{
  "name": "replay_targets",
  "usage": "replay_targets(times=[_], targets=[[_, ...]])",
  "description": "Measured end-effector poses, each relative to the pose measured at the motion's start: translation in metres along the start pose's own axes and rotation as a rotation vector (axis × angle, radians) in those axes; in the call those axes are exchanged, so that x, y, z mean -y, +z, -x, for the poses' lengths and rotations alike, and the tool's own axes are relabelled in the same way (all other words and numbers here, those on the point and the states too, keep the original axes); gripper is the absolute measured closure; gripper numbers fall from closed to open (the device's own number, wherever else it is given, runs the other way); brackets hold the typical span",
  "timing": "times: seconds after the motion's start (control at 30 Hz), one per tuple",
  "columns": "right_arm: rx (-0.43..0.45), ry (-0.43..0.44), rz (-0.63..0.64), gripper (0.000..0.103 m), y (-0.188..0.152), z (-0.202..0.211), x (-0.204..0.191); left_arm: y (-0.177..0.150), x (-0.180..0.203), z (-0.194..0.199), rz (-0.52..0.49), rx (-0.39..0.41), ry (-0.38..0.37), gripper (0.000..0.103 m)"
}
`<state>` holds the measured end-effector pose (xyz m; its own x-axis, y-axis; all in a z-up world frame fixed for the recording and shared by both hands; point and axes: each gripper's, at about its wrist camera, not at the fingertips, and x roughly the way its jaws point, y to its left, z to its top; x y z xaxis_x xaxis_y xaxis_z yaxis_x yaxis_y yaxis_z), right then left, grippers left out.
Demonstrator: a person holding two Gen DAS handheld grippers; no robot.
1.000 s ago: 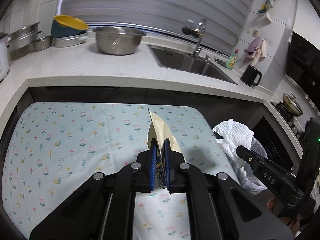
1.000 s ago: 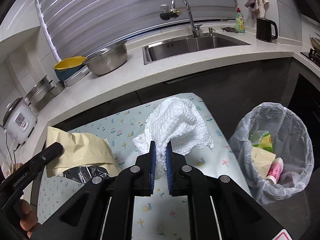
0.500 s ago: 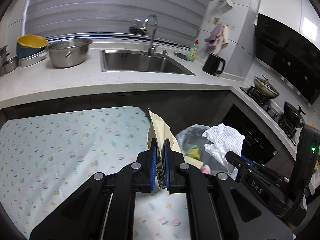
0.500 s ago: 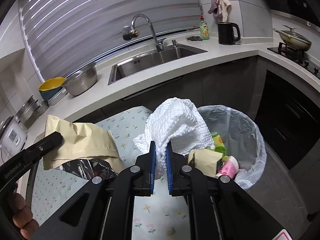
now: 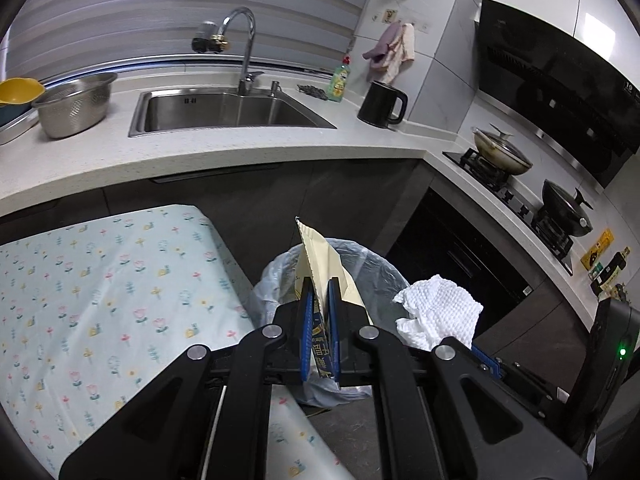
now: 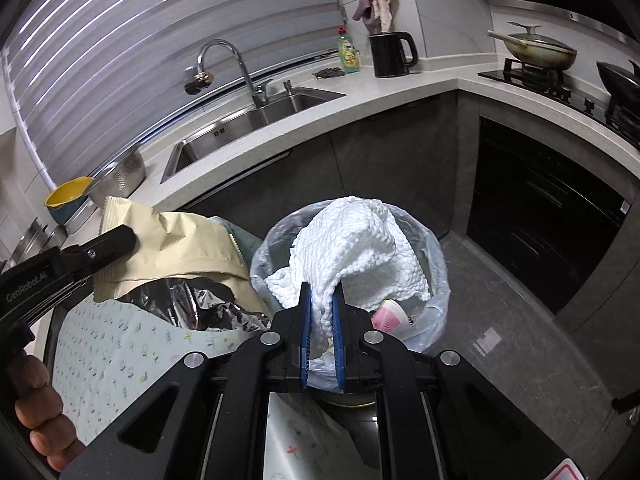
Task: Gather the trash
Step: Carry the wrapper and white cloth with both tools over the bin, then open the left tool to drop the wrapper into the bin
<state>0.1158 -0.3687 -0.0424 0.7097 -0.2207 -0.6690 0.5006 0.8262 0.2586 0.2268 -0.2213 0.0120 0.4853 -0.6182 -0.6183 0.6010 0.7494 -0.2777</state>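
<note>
My left gripper (image 5: 320,292) is shut on a beige snack bag (image 5: 316,256) with a foil inside, held over the rim of the trash bin (image 5: 372,268). The bag also shows in the right wrist view (image 6: 180,248). My right gripper (image 6: 320,296) is shut on a crumpled white paper towel (image 6: 360,248), held above the bin (image 6: 436,304), which has a clear liner and some trash in it, including a pink cup (image 6: 390,314). The towel shows at the right in the left wrist view (image 5: 440,316).
A table with a floral cloth (image 5: 100,292) stands left of the bin. Behind are the counter with the sink (image 5: 224,114), a steel colander (image 5: 74,102), a black kettle (image 5: 382,104) and a stove with pans (image 5: 504,156). Dark cabinets and grey floor (image 6: 512,320) surround the bin.
Both grippers have swung right, from over the table to over the trash bin, still holding the snack bag and the paper towel.
</note>
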Motion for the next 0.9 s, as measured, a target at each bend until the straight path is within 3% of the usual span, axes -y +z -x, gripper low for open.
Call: replay_targets(times=[0.37,0.6,0.9], targets=[[-0.020,-0.027,-0.040,0.094,-0.005,-0.016,0.030,-0.004,0.029,-0.040,-0.043,-0.023,-0.012,0.091],[-0.033,-0.025,-0.049,0.094,-0.007,-0.026,0.034,-0.007,0.029,-0.046,-0.052,-0.006,0.015,0.051],[-0.044,-0.015,-0.018,0.093,-0.002,-0.041,0.020,-0.010,0.012,-0.039,-0.035,0.010,0.062,0.047]])
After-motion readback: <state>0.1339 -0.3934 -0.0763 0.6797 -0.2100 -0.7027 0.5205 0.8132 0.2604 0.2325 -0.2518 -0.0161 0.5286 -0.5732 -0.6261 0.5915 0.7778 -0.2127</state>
